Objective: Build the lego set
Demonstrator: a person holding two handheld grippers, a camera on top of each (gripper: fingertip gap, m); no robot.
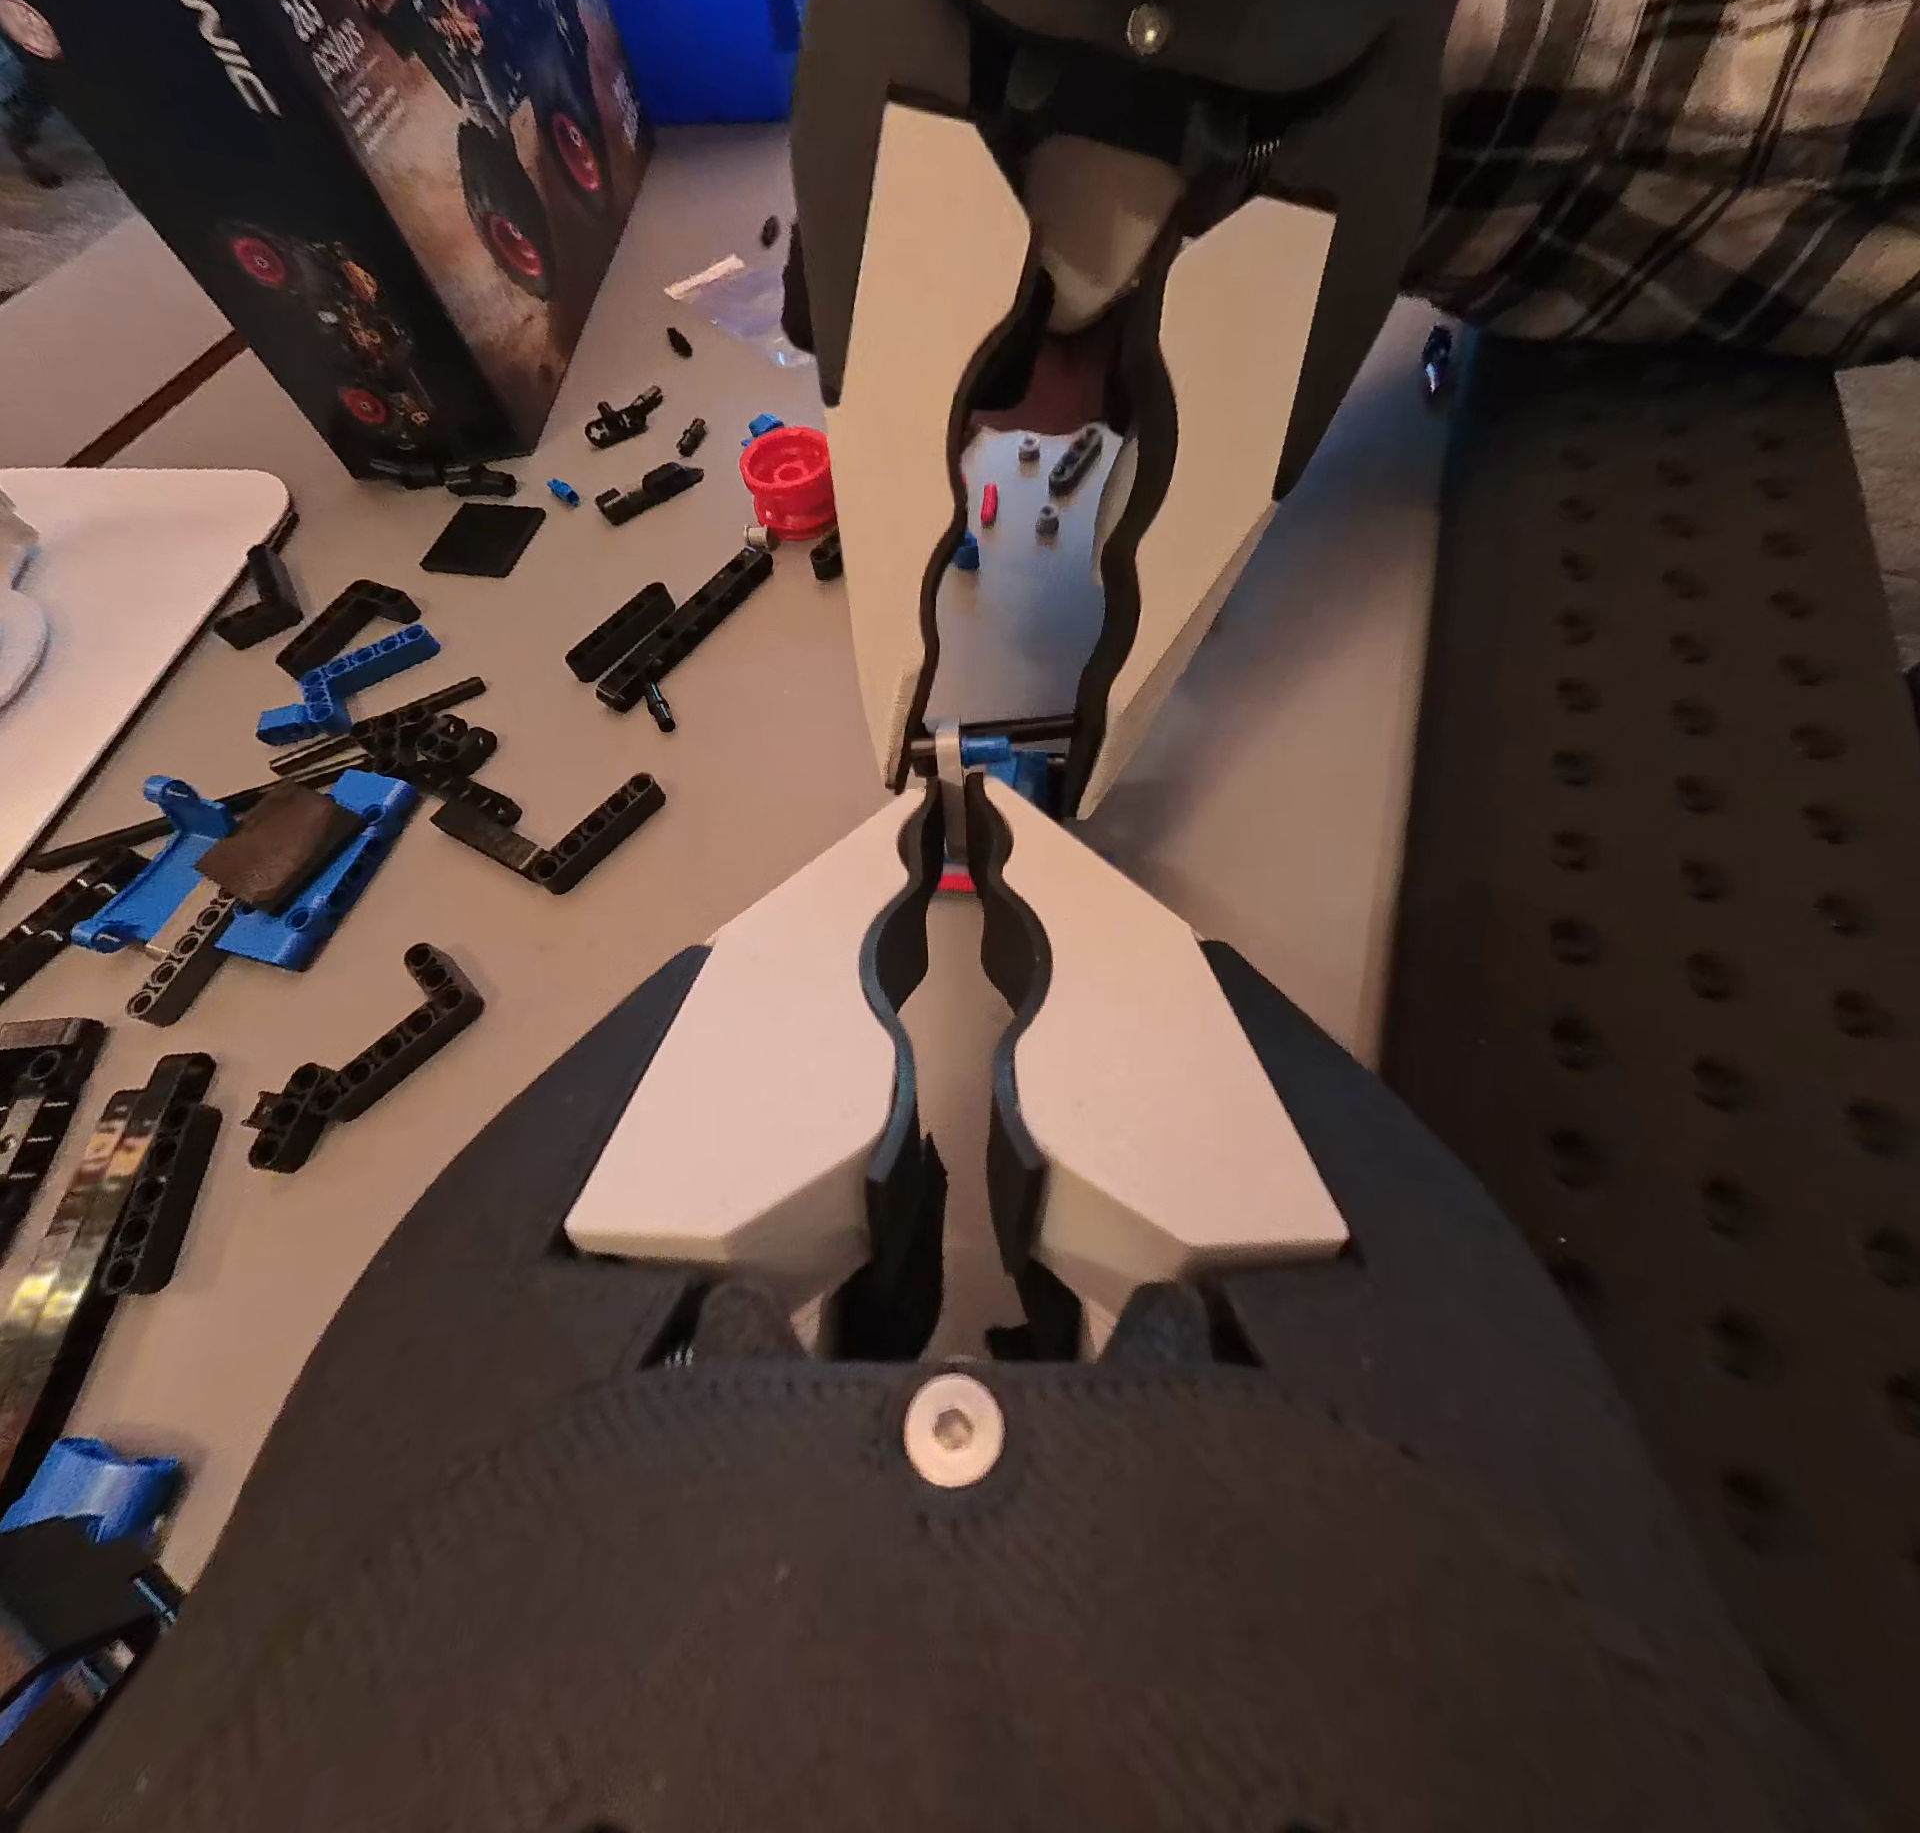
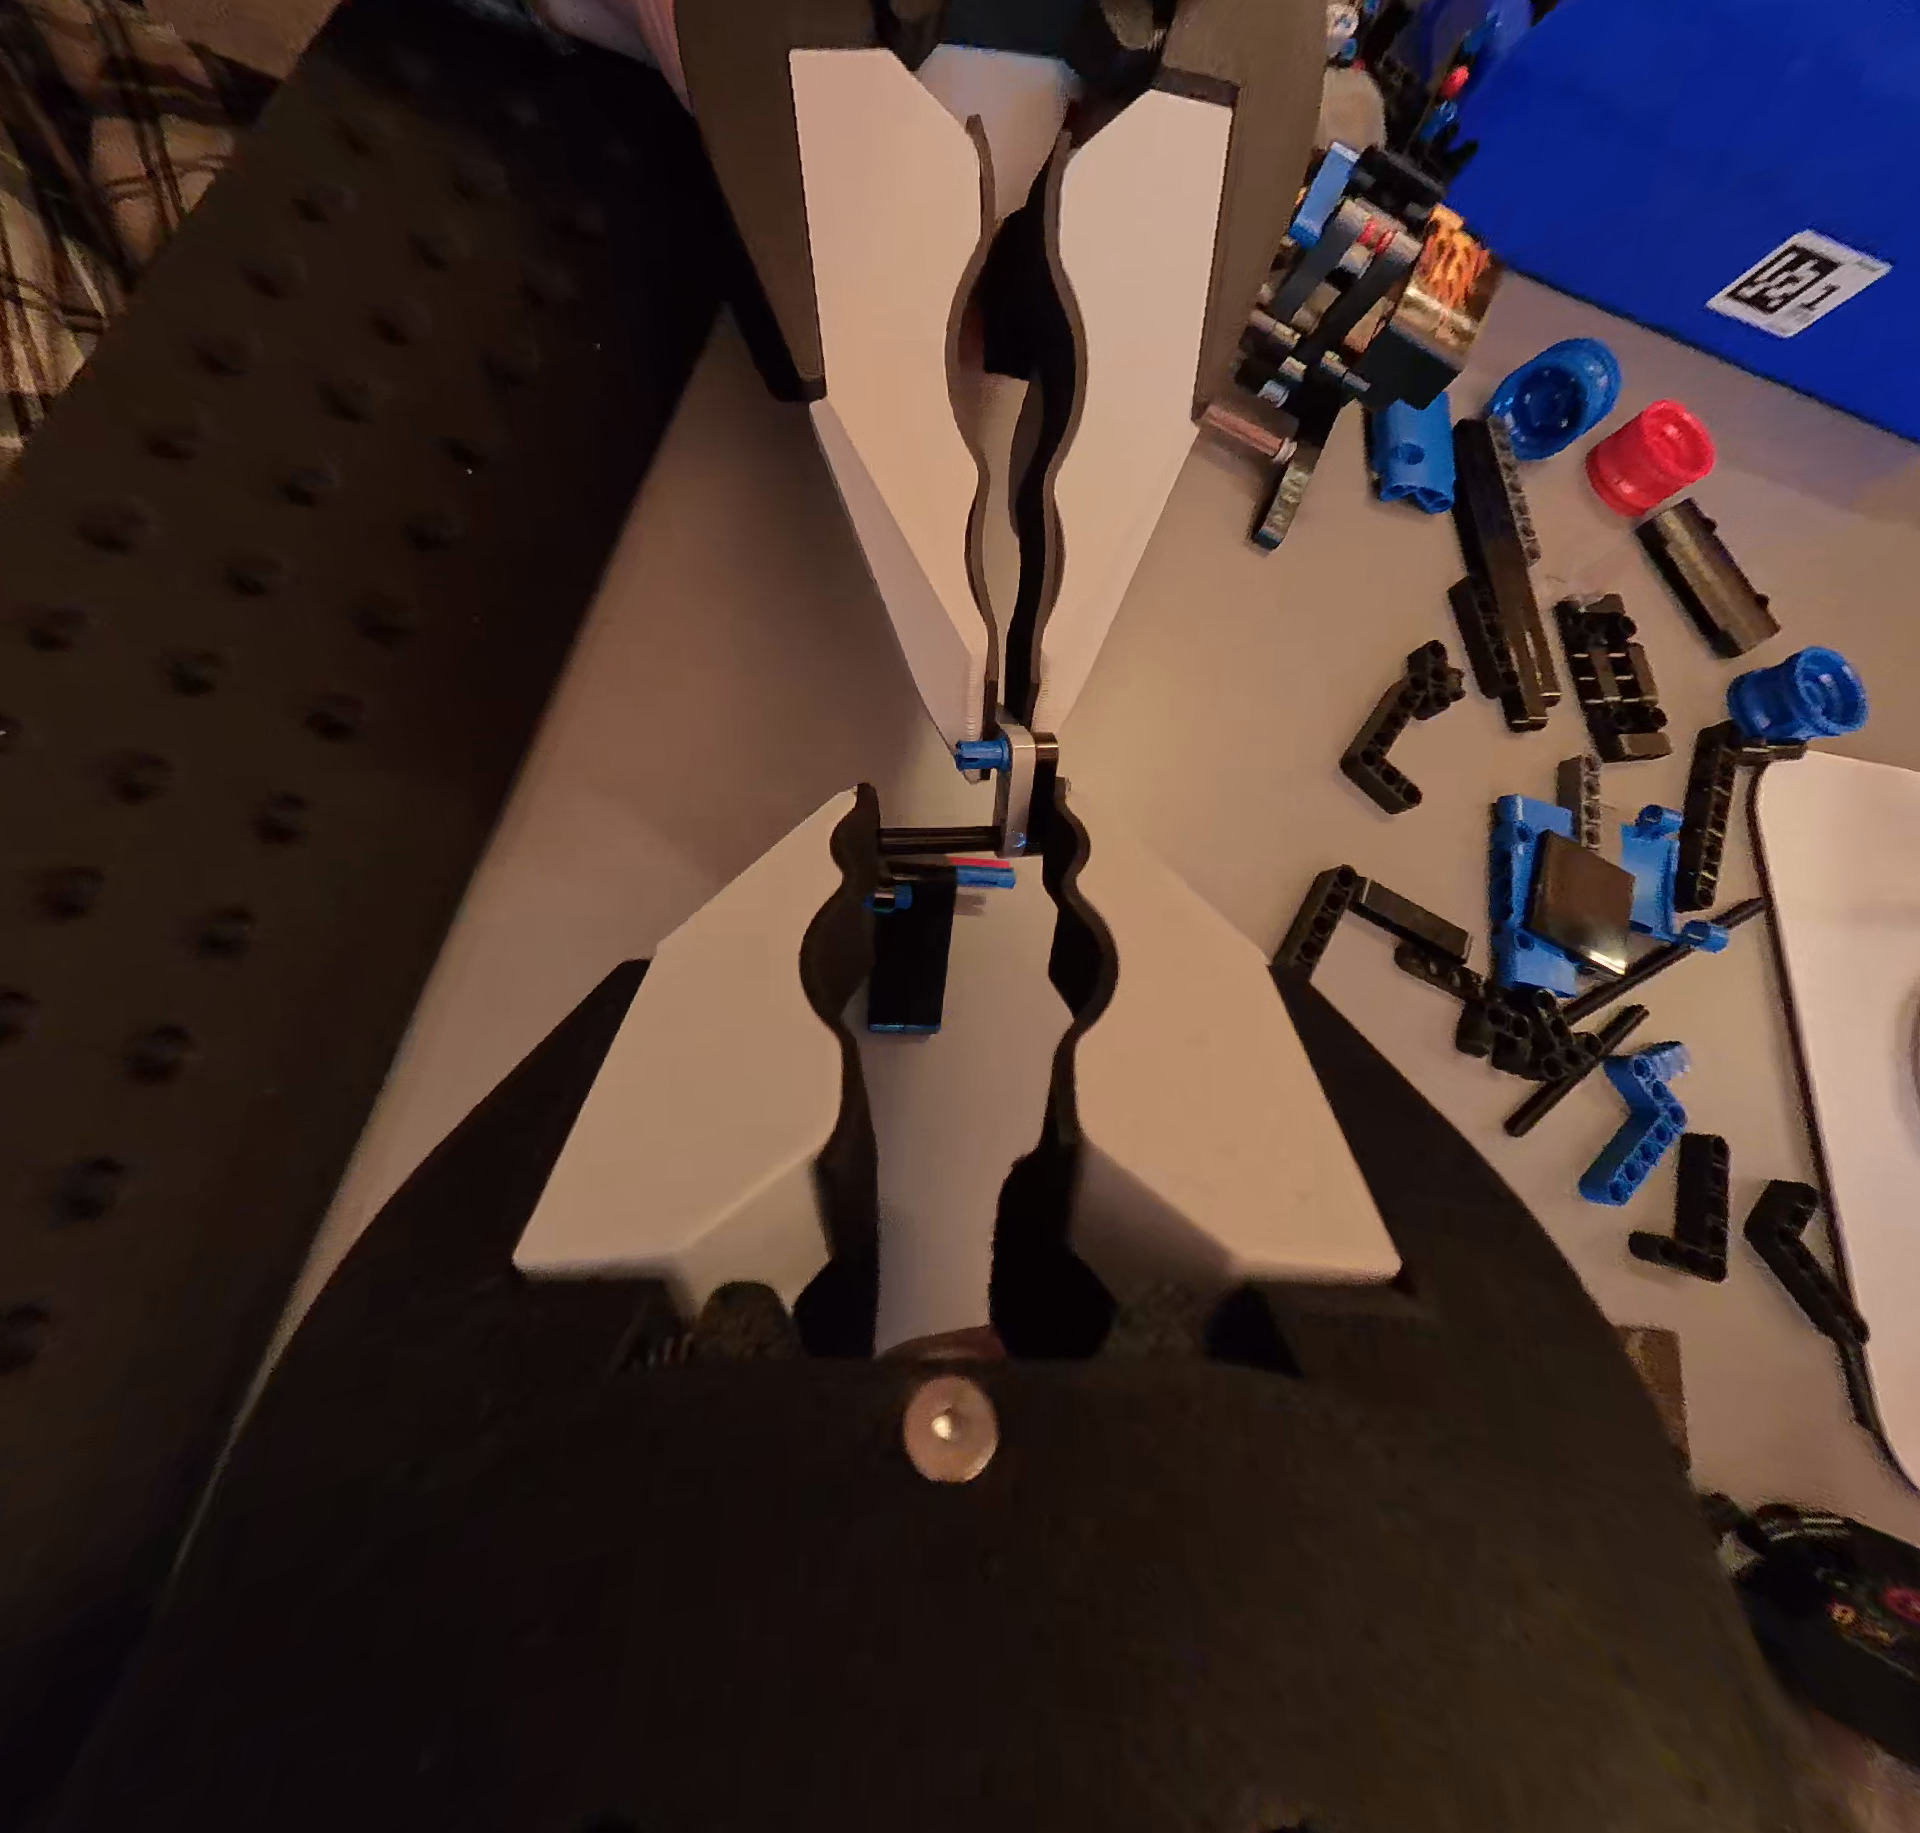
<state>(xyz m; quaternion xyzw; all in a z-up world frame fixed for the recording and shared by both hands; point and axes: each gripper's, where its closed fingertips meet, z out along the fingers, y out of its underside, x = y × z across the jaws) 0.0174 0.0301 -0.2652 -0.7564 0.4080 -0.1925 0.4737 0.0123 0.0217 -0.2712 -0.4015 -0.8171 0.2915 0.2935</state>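
A: State of both tools?

B: Left gripper point(image 1: 953, 796) is clamped on the grey connector point(image 1: 948, 753). Right gripper point(image 2: 961, 827) spans the black axle point(image 2: 940, 836) lengthwise, tips at its ends; jaws are narrow.

A: Assembly position?

B: Between the facing tips, above the table point(image 1: 779, 848). The axle's long axis runs crosswise through the connector; a blue pin point(image 2: 979, 750) projects sideways.

A: Containers?

B: A blue bin point(image 2: 1714, 152) sits beyond the loose beams point(image 2: 1507, 578); contents not visible.

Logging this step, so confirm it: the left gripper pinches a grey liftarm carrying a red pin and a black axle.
The pin is blue, not red, as the right wrist view shows; the left gripper does pinch the grey liftarm carrying it and the black axle.
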